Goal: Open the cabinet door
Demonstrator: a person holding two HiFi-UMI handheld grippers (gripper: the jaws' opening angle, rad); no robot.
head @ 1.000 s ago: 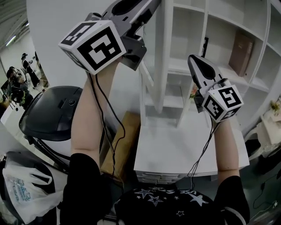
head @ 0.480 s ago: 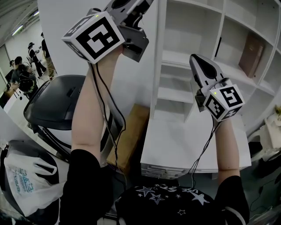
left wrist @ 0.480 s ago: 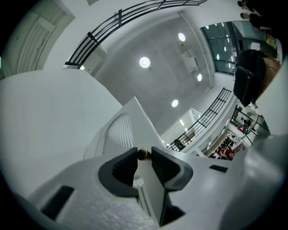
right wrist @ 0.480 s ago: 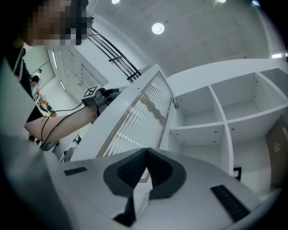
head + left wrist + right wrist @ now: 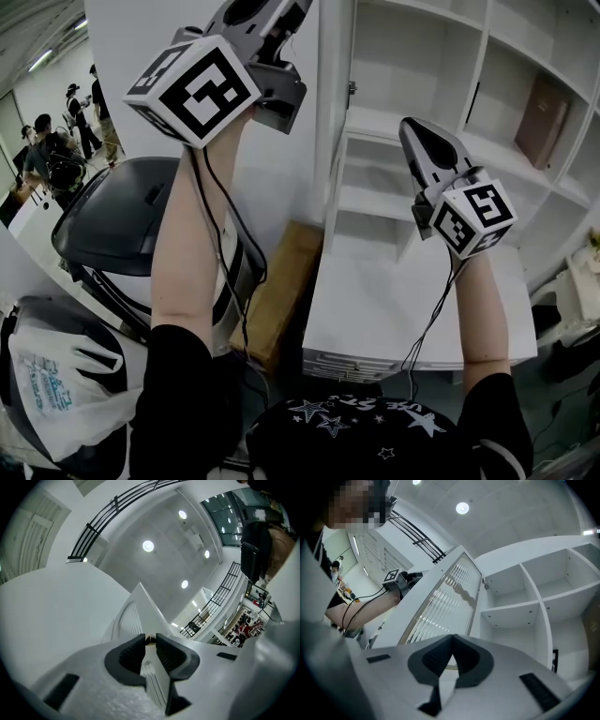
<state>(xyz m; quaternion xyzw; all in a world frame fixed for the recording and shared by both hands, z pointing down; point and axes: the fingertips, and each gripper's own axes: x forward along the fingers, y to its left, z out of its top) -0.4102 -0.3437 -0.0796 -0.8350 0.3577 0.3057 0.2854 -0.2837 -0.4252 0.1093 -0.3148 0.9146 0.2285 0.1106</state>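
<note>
The white cabinet door with its ribbed glass pane stands swung out from the open shelf cabinet, hinged at its left side. My left gripper is raised high at the door's free edge. In the left gripper view the door's thin edge runs between the pads, and my left gripper has just been closing on it. My right gripper points up in front of the shelves, apart from the door. Its jaws meet at the tips with nothing between them.
A brown book leans in a right-hand shelf. Below the cabinet lies a white tabletop. A cardboard box, a black rounded machine and a plastic bag sit at the left. People stand at the far left.
The door has swung further out to the left with my left gripper on its edge, and more of the shelves shows. The right gripper has hardly shifted in the picture.
</note>
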